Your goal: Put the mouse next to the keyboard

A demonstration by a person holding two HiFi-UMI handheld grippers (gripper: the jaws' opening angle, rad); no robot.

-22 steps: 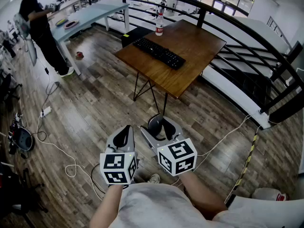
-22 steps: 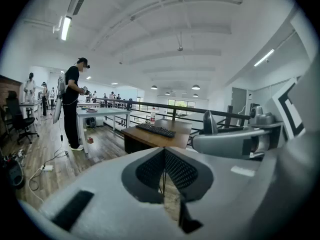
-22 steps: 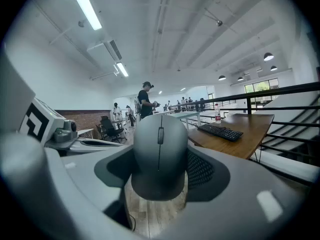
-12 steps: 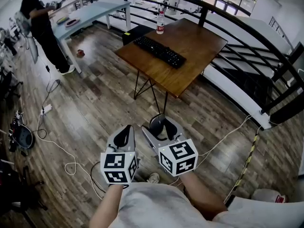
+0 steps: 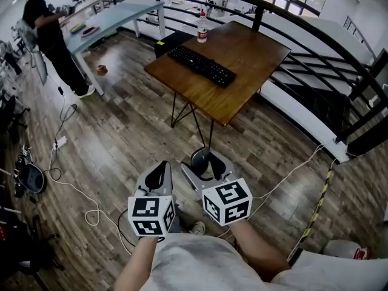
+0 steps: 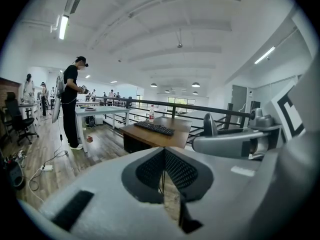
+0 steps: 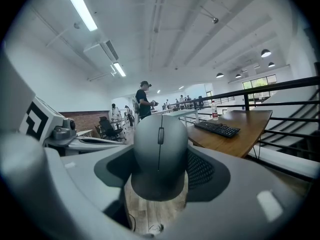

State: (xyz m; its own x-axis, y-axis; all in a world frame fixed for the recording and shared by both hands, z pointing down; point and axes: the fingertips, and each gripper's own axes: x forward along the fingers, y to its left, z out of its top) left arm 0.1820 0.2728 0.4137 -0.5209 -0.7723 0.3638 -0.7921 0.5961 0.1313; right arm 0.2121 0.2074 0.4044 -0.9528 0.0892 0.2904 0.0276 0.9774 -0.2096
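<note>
A grey mouse hangs in the air over the floor, clamped by its sides in my right gripper; in the right gripper view the mouse fills the space between the two wide-set jaws. My left gripper is beside it on the left, shut and holding nothing, its pads meeting. A black keyboard lies on the brown wooden table some way ahead of both grippers. The keyboard also shows to the right of the mouse.
A water bottle stands at the table's far corner behind the keyboard. A black railing curves along the right side. A person stands by a light blue table at the far left. Cables trail over the wooden floor.
</note>
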